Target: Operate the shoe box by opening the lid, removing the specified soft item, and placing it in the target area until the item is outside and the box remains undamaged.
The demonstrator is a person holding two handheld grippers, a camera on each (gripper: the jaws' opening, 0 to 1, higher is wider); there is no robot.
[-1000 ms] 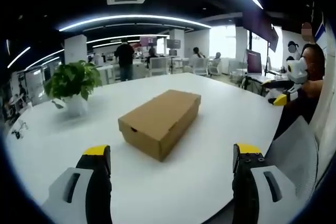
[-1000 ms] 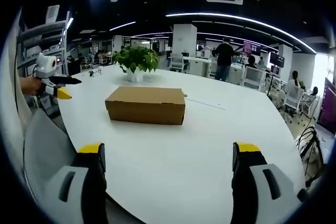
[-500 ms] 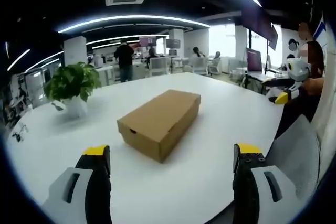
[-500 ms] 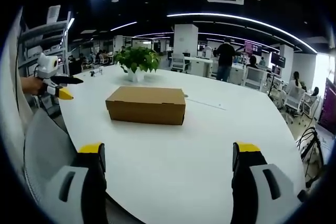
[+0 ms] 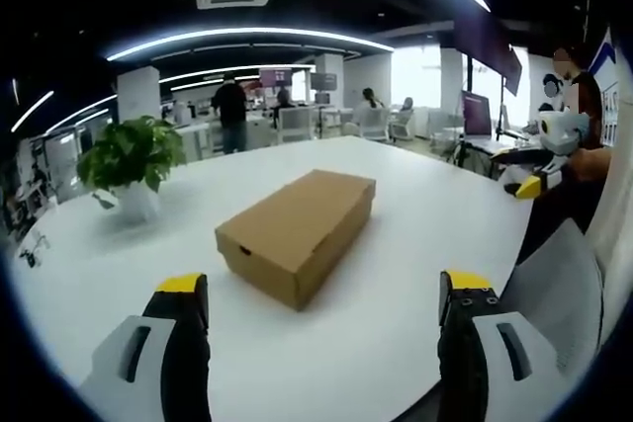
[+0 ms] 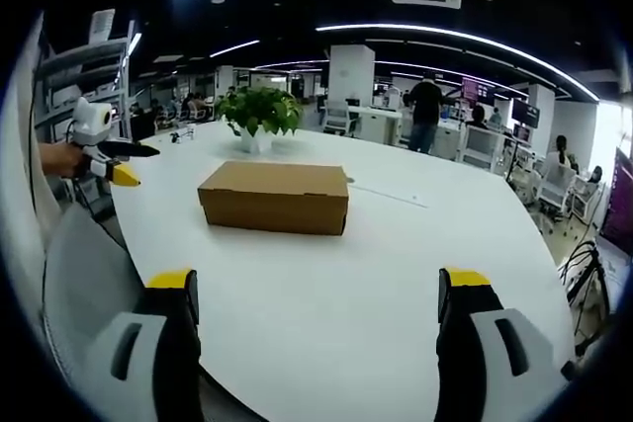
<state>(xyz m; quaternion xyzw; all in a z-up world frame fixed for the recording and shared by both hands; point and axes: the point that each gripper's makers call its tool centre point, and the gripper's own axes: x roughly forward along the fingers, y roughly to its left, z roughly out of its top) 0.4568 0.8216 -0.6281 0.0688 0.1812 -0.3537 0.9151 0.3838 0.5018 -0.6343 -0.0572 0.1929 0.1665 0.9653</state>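
Cardboard shoe box [image 5: 297, 232] sits lid-closed mid-way across the white desk [image 6: 396, 274], a potted plant [image 6: 259, 114] beyond. Left tool [image 5: 321, 289] and right tool [image 6: 315, 284] hover spread, well short; approaching to lift the lid comes next.

The box [image 5: 297, 232] at centre frame is plain tan cardboard, unpatterned. It sits on a white desk [image 5: 396, 323]. The left tool [image 5: 321, 289] along the bottom edge has black jaws with yellow tips and grey shells; the right tool [image 6: 318, 286] matches. The plant [image 5: 124, 153] at left is green in a white pot.
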